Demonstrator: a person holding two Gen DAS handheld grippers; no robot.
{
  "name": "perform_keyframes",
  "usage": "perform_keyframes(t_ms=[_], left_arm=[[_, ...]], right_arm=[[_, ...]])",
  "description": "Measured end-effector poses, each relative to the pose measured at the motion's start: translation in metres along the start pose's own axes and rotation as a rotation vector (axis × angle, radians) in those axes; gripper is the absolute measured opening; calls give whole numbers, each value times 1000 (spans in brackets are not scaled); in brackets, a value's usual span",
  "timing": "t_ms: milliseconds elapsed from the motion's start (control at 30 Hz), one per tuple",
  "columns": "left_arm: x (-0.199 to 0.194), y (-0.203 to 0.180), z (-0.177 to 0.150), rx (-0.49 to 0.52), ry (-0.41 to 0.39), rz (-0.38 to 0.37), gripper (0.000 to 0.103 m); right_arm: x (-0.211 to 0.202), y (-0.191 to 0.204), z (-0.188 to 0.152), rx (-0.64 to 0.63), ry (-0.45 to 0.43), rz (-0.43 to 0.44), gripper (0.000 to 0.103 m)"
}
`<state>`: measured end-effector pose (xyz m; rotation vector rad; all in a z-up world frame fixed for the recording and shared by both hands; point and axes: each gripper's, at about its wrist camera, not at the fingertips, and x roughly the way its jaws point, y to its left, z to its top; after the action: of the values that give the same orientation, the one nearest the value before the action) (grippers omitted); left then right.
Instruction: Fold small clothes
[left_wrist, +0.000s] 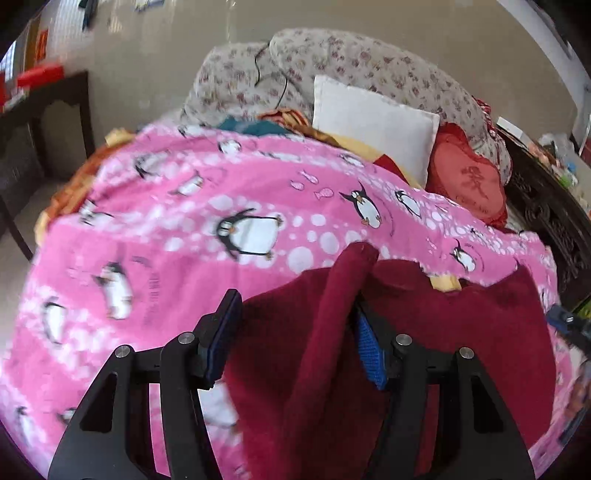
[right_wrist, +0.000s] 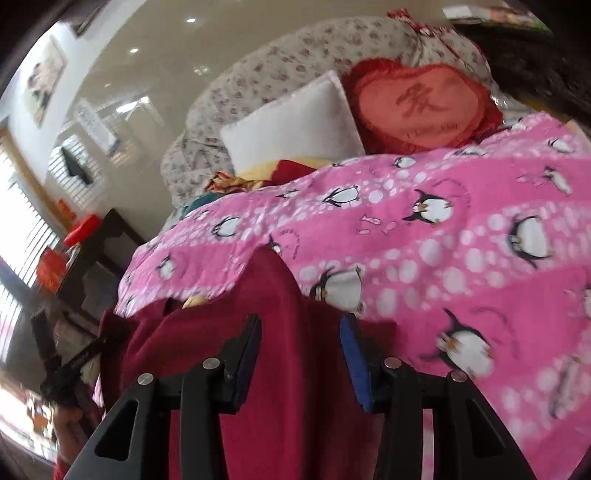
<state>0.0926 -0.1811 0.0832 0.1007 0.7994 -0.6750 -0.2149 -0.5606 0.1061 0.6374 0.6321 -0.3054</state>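
Observation:
A dark red fleece garment (left_wrist: 424, 332) lies on a pink penguin-print blanket (left_wrist: 184, 229). In the left wrist view a raised fold of it (left_wrist: 340, 295) stands between the wide-apart jaws of my left gripper (left_wrist: 295, 306), close against the right pad (left_wrist: 369, 350). The gripper is open. In the right wrist view the same garment (right_wrist: 277, 369) runs up between the parted jaws of my right gripper (right_wrist: 301, 326), a ridge of cloth (right_wrist: 269, 280) just ahead. That gripper is open too. The pink blanket (right_wrist: 443, 240) fills the right side.
A white pillow (left_wrist: 373, 125), a red heart cushion (left_wrist: 465, 181) and a floral quilt (left_wrist: 351, 62) sit at the bed's far end. A dark wooden table (left_wrist: 44, 122) stands left. Dark carved furniture (left_wrist: 554, 221) stands right.

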Motion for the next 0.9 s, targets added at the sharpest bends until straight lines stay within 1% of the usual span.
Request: perform_keyframes(t_ms=[33, 100, 167, 233, 300, 333, 367, 467, 533, 633, 700, 733, 767, 833, 867, 900], left_arm=[[-10, 1, -6, 15, -7, -9, 60], [-24, 4, -18, 25, -11, -24, 60], [-37, 9, -36, 12, 5, -67, 60], [-46, 10, -53, -3, 12, -115, 60], [-48, 8, -68, 4, 35, -121, 60], [-48, 6, -72, 7, 46, -119, 60], [-47, 5, -78, 11, 63, -116, 60], [-50, 7, -90, 12, 90, -109, 60], [-56, 10, -94, 6, 72, -111, 60], [-56, 11, -91, -5, 53, -95, 60], [-55, 11, -86, -22, 50, -106, 60], [-55, 8, -82, -29, 40, -114, 60], [-56, 4, -78, -28, 22, -115, 60], [-56, -4, -67, -20, -11, -98, 60], [-53, -8, -59, -18, -26, -85, 60], [-49, -10, -52, -16, -32, -77, 60]], right_arm=[[-9, 0, -7, -19, 10, 24, 43], [-21, 5, -24, -64, 42, 39, 43], [-27, 12, -44, -118, 71, 56, 43], [-27, 16, -58, -143, 74, 52, 43], [-24, 20, -68, -173, 70, 25, 30], [-22, 23, -70, -196, 64, 0, 13], [-24, 25, -72, -223, 56, -23, 6], [-41, 23, -78, -233, 44, 5, 6], [-53, 20, -88, -228, 48, 14, 6], [-43, 14, -97, -227, 70, -48, 6], [-46, 12, -92, -168, 37, -20, 9], [-51, 15, -88, -156, 13, -10, 14], [-59, 23, -83, -172, -34, 0, 21], [-66, 44, -73, -230, -114, 8, 28], [-64, 54, -67, -247, -140, 11, 28], [-59, 61, -60, -252, -146, 22, 28]])
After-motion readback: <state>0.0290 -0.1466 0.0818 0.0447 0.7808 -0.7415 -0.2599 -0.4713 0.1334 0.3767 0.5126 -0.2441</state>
